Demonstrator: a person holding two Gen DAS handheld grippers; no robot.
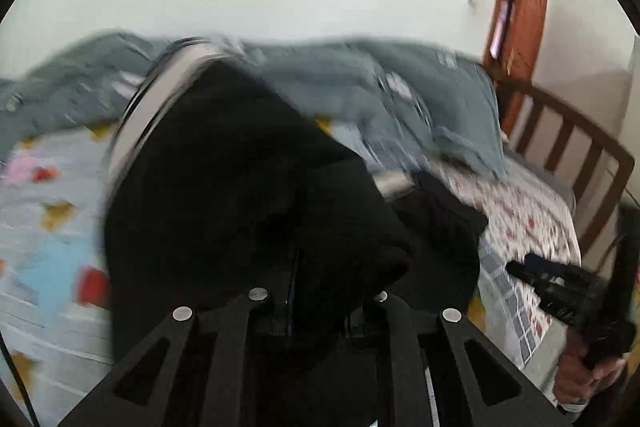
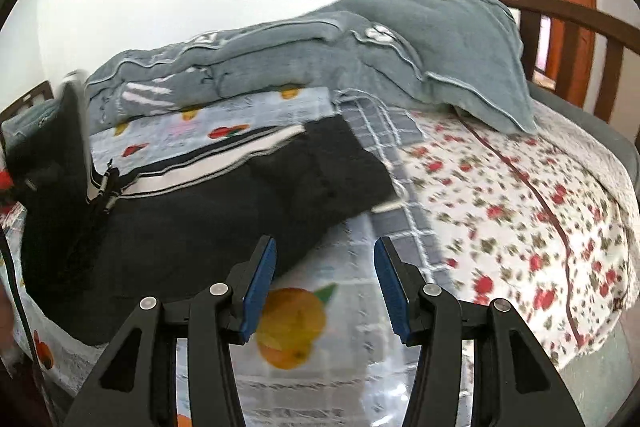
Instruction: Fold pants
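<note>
- The black pants [image 2: 224,195] lie across the bed [image 2: 520,195], one end lifted in the left tool [image 1: 320,301], which is clamped shut on the cloth.
- The right tool [image 2: 324,279] hangs half open and empty just beside the pants' near edge.
- To fold well, the lifted end should probably be carried over flat, edges matched, with the right tool pinning the crease.
</note>
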